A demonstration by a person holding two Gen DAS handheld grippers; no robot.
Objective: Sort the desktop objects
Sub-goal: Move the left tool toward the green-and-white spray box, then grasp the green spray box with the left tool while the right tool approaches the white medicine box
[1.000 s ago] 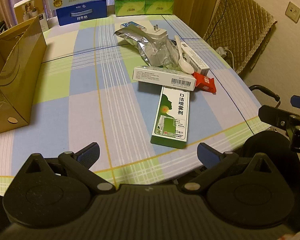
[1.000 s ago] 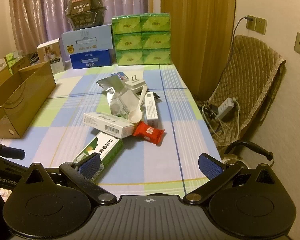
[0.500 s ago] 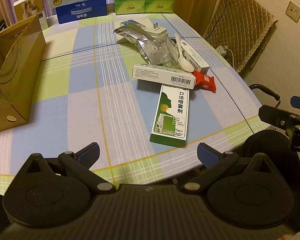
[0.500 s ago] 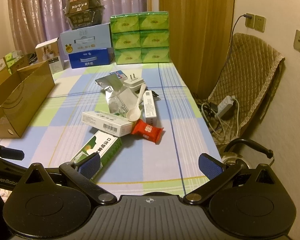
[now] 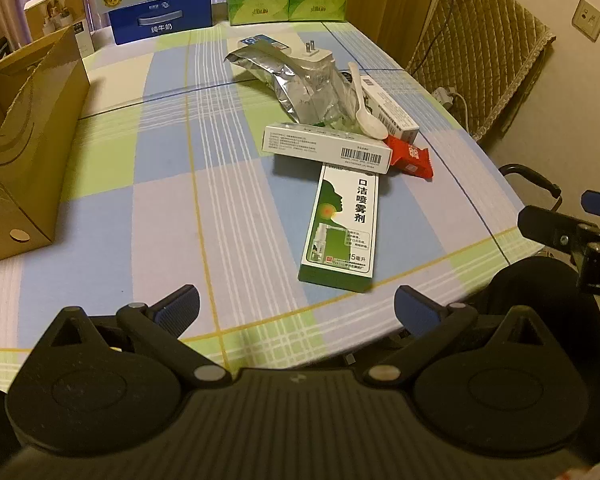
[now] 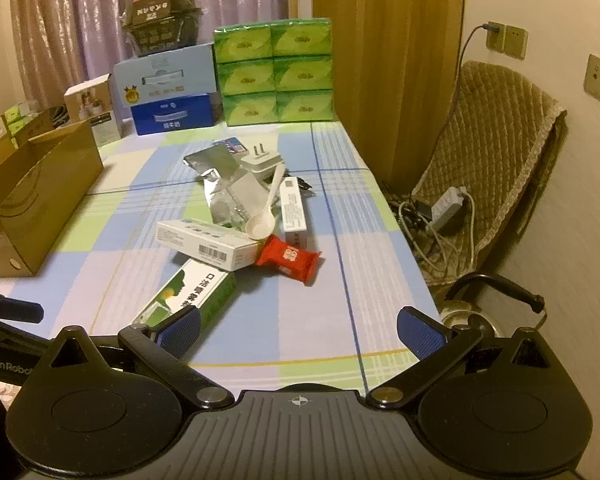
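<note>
Your left gripper (image 5: 296, 308) and right gripper (image 6: 298, 330) both hang spread wide, gripping nothing, over the table's near edge. Ahead: one green spray box (image 5: 342, 226), two white cartons, one spoon (image 5: 366, 110), one red packet (image 5: 412, 156).

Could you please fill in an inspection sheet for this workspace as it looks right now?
Surface: checked tablecloth.
Job's things: green spray box under white barcode box; white spoon, red snack packet, foil bag, plug adapter.
Clutter: open cardboard box; green tissue packs.
Grippers: left gripper and right gripper open, empty.
Cables: charger and cords by padded chair.
Surroundings: curtains, wall sockets.
</note>
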